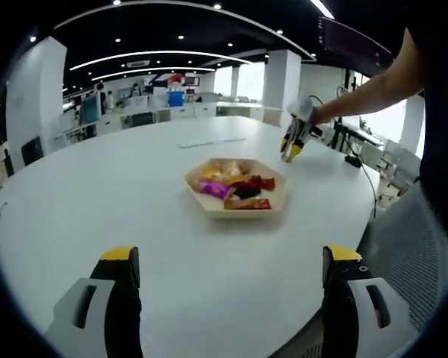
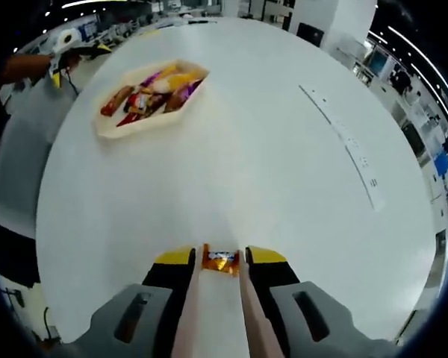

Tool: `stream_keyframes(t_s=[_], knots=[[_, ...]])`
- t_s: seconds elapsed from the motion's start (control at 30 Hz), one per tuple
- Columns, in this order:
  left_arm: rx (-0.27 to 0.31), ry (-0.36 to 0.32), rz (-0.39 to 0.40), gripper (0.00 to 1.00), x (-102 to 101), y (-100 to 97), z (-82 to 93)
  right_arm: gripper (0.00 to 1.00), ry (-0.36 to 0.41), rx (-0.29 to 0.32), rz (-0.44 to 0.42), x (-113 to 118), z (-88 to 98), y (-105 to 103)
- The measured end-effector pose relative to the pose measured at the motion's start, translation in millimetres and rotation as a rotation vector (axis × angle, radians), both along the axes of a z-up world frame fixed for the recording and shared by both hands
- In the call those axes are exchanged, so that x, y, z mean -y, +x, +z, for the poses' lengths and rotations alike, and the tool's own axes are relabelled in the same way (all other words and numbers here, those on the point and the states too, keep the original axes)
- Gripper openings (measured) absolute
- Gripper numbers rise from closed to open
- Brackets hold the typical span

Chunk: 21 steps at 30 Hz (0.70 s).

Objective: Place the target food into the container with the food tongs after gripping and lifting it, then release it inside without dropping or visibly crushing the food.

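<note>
A hexagonal wooden tray holding several wrapped snacks sits mid-table. My left gripper hovers open above the white table's near edge, nothing between its yellow-tipped jaws. Beyond the tray, a person's gloved hand holds my right gripper. In the right gripper view, my right gripper is shut on a pair of pale food tongs. The tongs' tips pinch a small orange snack packet over bare table. The tray lies far off at upper left, with the left gripper beyond it.
The table is large, round and white. A long thin strip lies across it on the right of the right gripper view. A grey mesh chair stands by the edge. Desks, pillars and screens fill the office behind.
</note>
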<state>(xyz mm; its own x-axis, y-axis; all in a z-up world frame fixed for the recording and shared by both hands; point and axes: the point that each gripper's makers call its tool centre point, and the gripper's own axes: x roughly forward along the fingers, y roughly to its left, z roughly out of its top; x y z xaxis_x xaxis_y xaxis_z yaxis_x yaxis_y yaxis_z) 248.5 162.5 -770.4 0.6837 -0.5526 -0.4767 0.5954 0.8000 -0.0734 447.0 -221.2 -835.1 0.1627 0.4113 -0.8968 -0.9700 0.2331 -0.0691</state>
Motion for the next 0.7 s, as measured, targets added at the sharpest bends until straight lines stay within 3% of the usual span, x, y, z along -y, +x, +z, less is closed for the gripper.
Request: stream_keyframes(t_s=[0.2, 0.7], knots=[[0.004, 0.006, 0.002, 0.99, -1.9, 0.8, -0.9, 0.18, -0.037, -0.012, -0.015, -2.4, -0.5, -2.2], [0.006, 0.009, 0.0, 0.99, 0.0, 0.6, 1.0, 0.18, -0.004, -0.045, -0.114, 0.0, -0.4, 1.6]])
